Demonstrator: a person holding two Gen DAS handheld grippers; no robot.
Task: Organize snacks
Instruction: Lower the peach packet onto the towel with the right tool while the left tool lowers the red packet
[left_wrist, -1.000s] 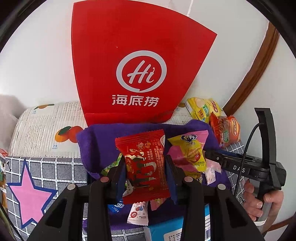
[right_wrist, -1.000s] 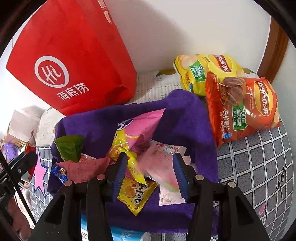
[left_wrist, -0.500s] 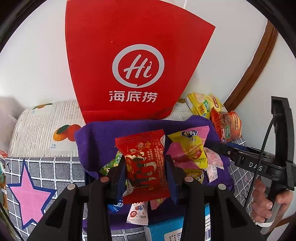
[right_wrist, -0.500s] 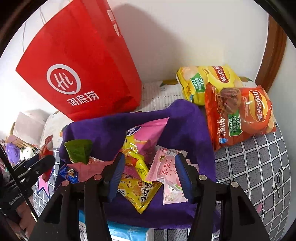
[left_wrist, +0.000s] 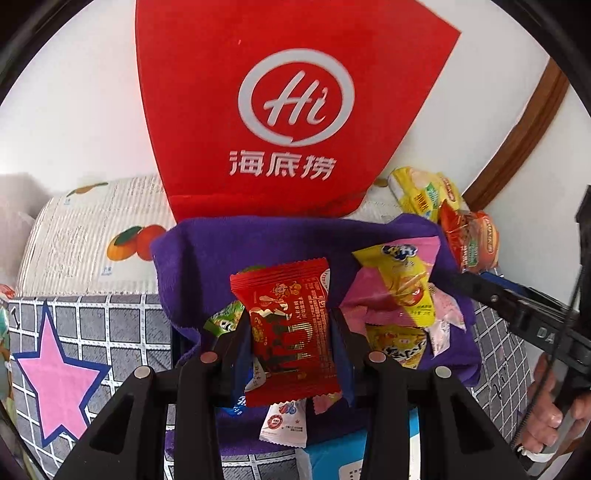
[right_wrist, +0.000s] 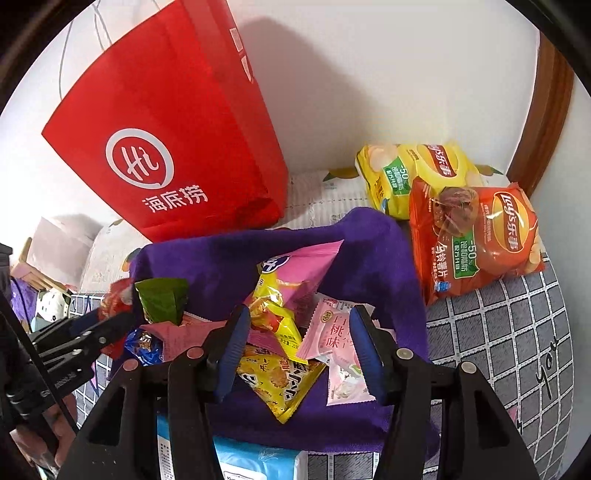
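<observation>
Right tongs (right_wrist: 295, 347) — wider, higher; packet-free

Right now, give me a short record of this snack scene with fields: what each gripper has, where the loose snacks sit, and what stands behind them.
left gripper: shut on red foil snack packet
right gripper: open, pink peach-flavour sachet between its fingers, not pressed
loose snacks: piled on purple towel
behind: red paper bag upright against wall
right of towel: yellow chip bag, orange chip bag
</observation>
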